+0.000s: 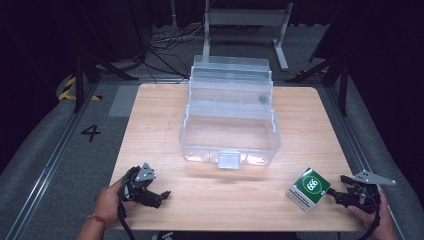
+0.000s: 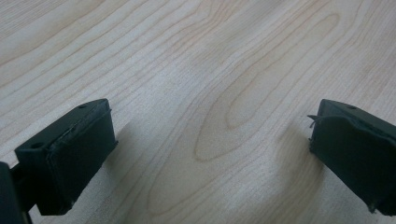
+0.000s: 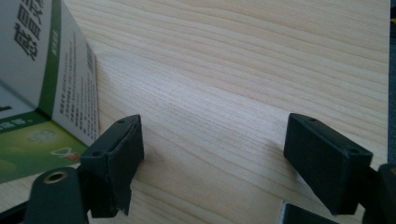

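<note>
A green and white carton (image 1: 307,189) lies on the wooden table (image 1: 165,125) near its front right corner. My right gripper (image 1: 336,189) rests just right of it, held by a hand. In the right gripper view the jaws of my right gripper (image 3: 212,135) stand wide apart over bare wood, and the carton (image 3: 46,70) sits outside the left jaw, close to it. My left gripper (image 1: 162,197) lies at the front left of the table in a hand. Its jaws (image 2: 210,123) are open with only wood grain between them.
A clear plastic tiered box (image 1: 230,120) stands open at the table's middle and back, with its latch (image 1: 229,160) facing the front. A small dark round thing (image 1: 261,99) lies in an upper tier. Metal stands and cables sit on the floor beyond.
</note>
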A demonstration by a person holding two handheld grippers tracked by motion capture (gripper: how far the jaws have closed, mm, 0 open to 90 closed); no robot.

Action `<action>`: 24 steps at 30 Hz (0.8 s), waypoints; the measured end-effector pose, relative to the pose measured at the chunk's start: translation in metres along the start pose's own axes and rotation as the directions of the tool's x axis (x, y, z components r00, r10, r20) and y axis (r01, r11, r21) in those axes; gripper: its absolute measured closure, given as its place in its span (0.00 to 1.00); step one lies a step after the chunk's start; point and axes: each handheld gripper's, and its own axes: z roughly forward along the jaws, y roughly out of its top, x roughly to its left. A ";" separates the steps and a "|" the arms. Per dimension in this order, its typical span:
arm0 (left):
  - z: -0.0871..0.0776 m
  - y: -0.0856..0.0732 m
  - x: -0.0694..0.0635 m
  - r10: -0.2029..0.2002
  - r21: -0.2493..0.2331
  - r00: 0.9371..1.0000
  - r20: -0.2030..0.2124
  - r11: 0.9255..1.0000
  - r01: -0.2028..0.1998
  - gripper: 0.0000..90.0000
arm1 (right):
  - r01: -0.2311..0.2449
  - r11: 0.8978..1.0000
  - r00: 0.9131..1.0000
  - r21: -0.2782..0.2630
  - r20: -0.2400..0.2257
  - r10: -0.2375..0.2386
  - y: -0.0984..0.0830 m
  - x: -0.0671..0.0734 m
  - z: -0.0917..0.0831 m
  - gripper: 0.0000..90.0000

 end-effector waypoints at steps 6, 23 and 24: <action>-0.001 -0.001 -0.002 -0.015 -0.003 1.000 -0.017 1.000 0.015 0.01 | 0.001 1.000 1.000 0.000 0.000 -0.001 0.000 0.000 0.000 0.23; 0.001 0.001 0.000 0.011 0.001 1.000 0.004 1.000 -0.011 0.00 | 0.150 0.988 0.982 0.024 -0.119 -0.146 0.006 0.015 -0.009 0.34; 0.001 0.001 -0.001 0.009 0.001 1.000 0.004 1.000 -0.009 0.00 | 0.162 0.986 0.979 0.032 -0.130 -0.156 0.007 0.017 -0.010 0.33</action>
